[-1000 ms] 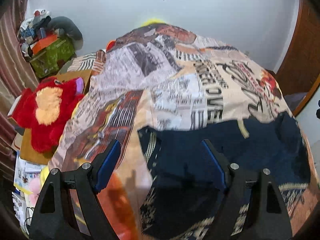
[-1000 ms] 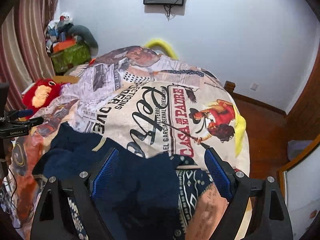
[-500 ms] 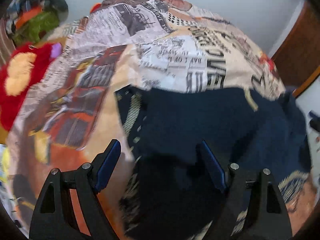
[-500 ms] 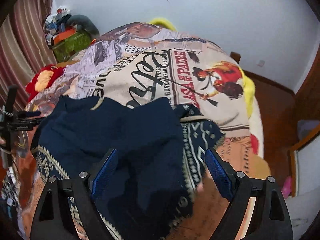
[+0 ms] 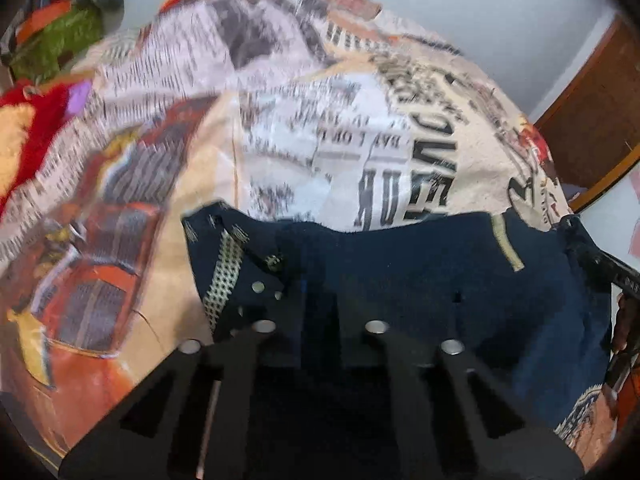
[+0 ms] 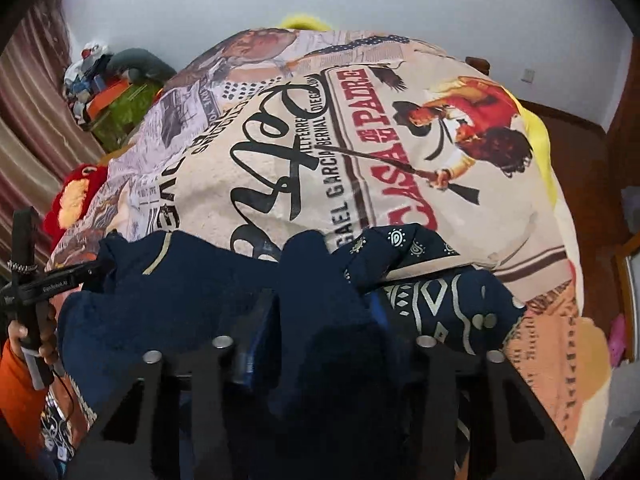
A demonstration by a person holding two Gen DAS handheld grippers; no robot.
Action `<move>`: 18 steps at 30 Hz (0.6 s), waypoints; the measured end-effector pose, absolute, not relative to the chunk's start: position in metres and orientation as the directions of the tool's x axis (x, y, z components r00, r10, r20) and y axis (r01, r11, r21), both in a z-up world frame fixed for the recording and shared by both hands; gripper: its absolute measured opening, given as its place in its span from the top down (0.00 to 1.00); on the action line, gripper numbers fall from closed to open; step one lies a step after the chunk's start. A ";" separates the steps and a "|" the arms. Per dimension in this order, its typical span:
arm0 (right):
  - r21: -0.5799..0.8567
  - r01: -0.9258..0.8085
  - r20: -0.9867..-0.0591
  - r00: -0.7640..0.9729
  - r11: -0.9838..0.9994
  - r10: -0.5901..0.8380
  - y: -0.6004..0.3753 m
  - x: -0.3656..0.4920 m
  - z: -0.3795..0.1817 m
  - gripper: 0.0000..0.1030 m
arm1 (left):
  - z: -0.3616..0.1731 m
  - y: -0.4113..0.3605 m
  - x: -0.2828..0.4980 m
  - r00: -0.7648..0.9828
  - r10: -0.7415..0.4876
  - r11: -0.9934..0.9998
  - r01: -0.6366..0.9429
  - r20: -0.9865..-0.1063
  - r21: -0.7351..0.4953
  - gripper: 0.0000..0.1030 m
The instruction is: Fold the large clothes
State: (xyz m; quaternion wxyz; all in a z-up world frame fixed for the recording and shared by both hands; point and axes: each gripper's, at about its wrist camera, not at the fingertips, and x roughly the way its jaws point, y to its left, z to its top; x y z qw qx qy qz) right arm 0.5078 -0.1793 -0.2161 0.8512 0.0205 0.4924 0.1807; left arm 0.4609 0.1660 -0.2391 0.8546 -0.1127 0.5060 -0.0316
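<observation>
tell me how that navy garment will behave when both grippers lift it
The navy garment will probably hang floppy: it already bunches in folds where the right hand-held gripper pinches it. It looks thick, so likely a bit heavy. The left hand-held gripper also grips it, so the middle may sag between them.

bedspread (image 6: 400, 184): "CASA DE PADRE", "GAEL GARCIA BERNAL" | left tool (image 6: 44, 280): "GigaRobot.AI"?

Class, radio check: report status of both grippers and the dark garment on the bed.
Left gripper shut on navy patterned garment. Right gripper shut on same garment, cloth bunched between fingers. Garment lies on printed bedspread. Nothing in the way.
</observation>
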 end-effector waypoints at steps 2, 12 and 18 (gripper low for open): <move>0.191 -0.251 -0.832 0.471 0.949 0.292 -0.183 0.506 -0.213 0.75 | -0.224 0.170 0.453 0.531 -0.161 0.974 -0.052 -0.832 -0.222 0.93; 0.185 -0.296 -0.734 0.593 0.937 0.332 -0.185 0.491 -0.164 0.87 | -0.155 0.183 0.446 0.667 -0.082 0.975 -0.098 -0.740 -0.197 0.93; 0.203 -0.248 -0.766 0.562 0.947 0.312 -0.179 0.518 -0.179 0.87 | -0.203 0.189 0.473 0.565 -0.013 0.972 -0.186 -0.825 -0.143 0.93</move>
